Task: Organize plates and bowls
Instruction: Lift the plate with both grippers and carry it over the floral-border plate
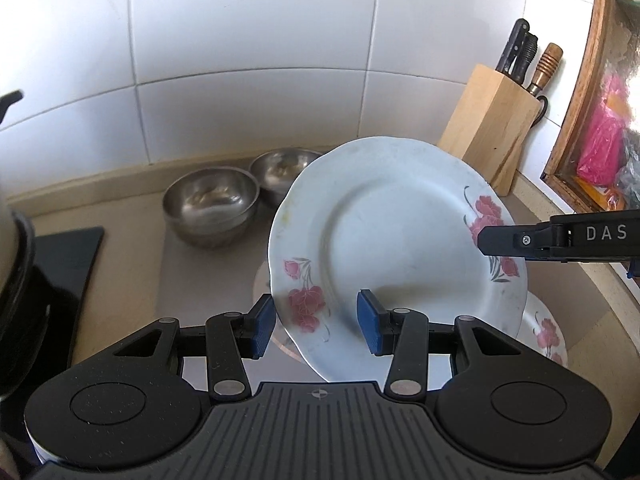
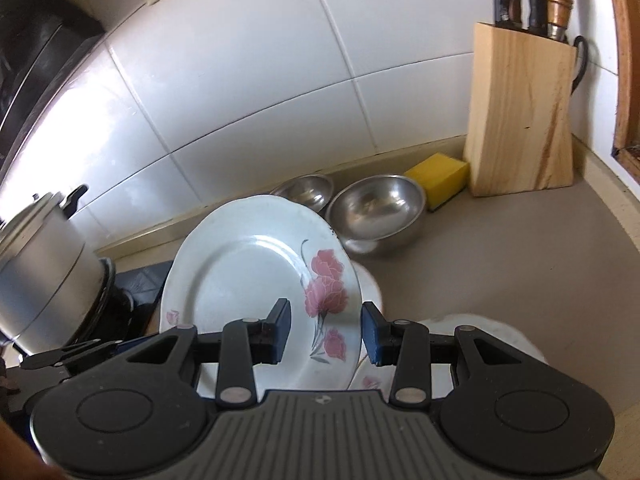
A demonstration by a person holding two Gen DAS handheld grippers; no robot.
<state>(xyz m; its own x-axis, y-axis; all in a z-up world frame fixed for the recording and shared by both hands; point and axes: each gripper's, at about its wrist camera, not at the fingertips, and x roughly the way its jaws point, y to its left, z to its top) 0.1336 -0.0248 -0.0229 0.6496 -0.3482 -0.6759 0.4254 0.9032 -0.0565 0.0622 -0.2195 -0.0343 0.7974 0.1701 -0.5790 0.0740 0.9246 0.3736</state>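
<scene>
A white plate [image 1: 400, 248] with scalloped rim and pink flower sprays hangs tilted above the counter [image 2: 520, 264], gripped at opposite edges. The left gripper [image 1: 316, 326] clamps its rim at six o'clock in the left wrist view, blue pads pressed on either face; the right gripper [image 2: 326, 334] pinches the flowered edge likewise. Beneath lies another flowered plate [image 1: 546, 332]. Open counter spreads toward three o'clock. Beyond, at twelve o'clock, two steel bowls [image 2: 378, 210] sit beside a yellow sponge [image 2: 440, 174] and knife block [image 2: 520, 116] against the tiled wall [image 2: 240, 80].
</scene>
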